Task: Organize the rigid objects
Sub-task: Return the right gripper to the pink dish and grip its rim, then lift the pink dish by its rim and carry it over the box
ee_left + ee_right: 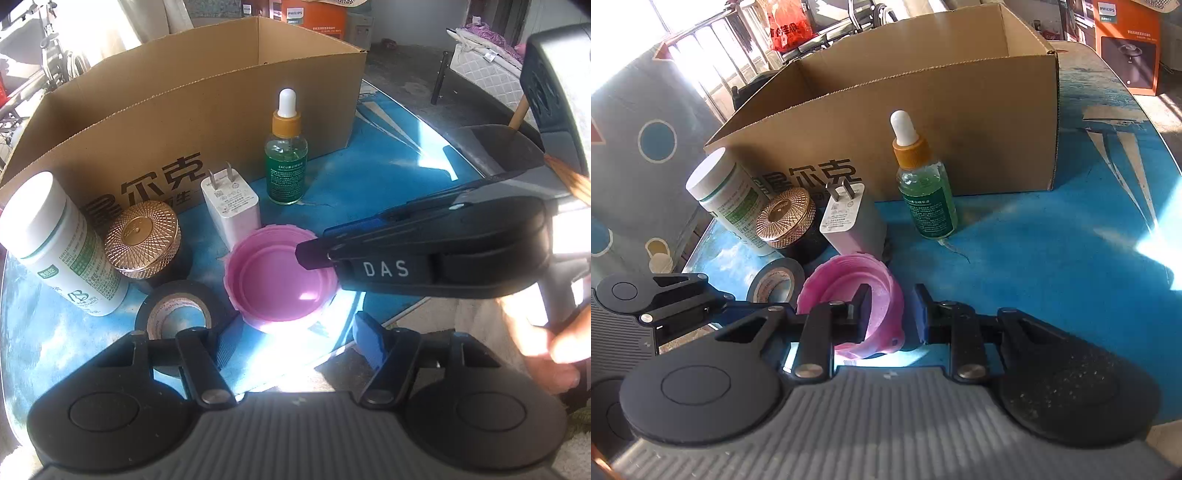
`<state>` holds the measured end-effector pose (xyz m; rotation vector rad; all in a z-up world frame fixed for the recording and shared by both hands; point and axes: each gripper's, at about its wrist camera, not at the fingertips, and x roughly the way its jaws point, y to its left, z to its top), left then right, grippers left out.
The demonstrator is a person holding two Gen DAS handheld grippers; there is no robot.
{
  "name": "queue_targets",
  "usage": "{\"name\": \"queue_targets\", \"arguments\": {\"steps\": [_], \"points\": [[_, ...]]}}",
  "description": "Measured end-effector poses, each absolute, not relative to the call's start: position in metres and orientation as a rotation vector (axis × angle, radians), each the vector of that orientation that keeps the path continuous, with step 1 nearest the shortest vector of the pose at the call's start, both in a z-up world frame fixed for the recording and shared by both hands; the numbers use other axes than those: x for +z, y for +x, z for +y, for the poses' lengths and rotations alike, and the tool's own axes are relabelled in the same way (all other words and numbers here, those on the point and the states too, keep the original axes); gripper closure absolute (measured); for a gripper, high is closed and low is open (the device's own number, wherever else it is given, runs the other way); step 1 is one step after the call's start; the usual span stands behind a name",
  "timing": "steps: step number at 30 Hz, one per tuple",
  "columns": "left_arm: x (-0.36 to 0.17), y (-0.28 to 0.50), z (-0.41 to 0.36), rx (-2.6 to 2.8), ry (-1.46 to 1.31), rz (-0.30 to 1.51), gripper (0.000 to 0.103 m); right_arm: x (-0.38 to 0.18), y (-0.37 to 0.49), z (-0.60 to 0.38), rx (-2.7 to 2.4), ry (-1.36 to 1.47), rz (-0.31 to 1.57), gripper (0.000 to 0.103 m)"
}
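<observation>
Behind the items on the blue tabletop (1052, 258) stands the open cardboard box (923, 110), presumably their destination. Right gripper (892, 314) jaws straddle the pink lid's (849, 291) rim, not yet closed. Left gripper (291, 339) jaws hang open, empty.

Blue table (1052, 258) carries cardboard box (923, 110); dropper bottle (925, 192); charger (849, 221); tape roll (775, 282); pink lid (280, 280).

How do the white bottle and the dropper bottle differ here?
The white bottle is opaque with a flat white cap; the dropper bottle is clear, shows green liquid and has an orange collar under a white bulb. The white bottle is wider and stands at the row's left end, the dropper bottle at its right end. Both stand upright before the cardboard box.
</observation>
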<state>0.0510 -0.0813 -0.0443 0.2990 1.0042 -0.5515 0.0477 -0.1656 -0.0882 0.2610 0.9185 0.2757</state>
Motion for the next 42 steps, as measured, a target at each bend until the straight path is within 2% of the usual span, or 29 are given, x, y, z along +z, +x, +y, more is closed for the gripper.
{"name": "queue_targets", "arguments": {"steps": [2,4,18,29,36,42], "points": [[-0.044,0.050,-0.083,-0.562,0.299,1.000,0.036,-0.090,0.048,-0.167,0.277,0.264,0.933,0.090],[-0.045,0.051,-0.086,-0.581,0.299,0.997,0.036,-0.091,0.046,-0.168,0.271,0.251,0.929,0.092],[-0.056,0.059,-0.115,-0.576,0.418,0.991,0.031,-0.093,0.036,-0.186,0.250,0.271,0.914,0.092],[-0.054,0.059,-0.114,-0.552,0.416,0.967,0.035,-0.092,0.034,-0.186,0.243,0.271,0.903,0.091],[-0.038,0.046,-0.110,-0.551,0.413,0.911,0.035,-0.077,0.023,-0.183,0.229,0.264,0.868,0.091],[0.001,0.028,-0.100,-0.530,0.405,0.793,0.035,-0.037,0.006,-0.172,0.217,0.204,0.764,0.091]]}}
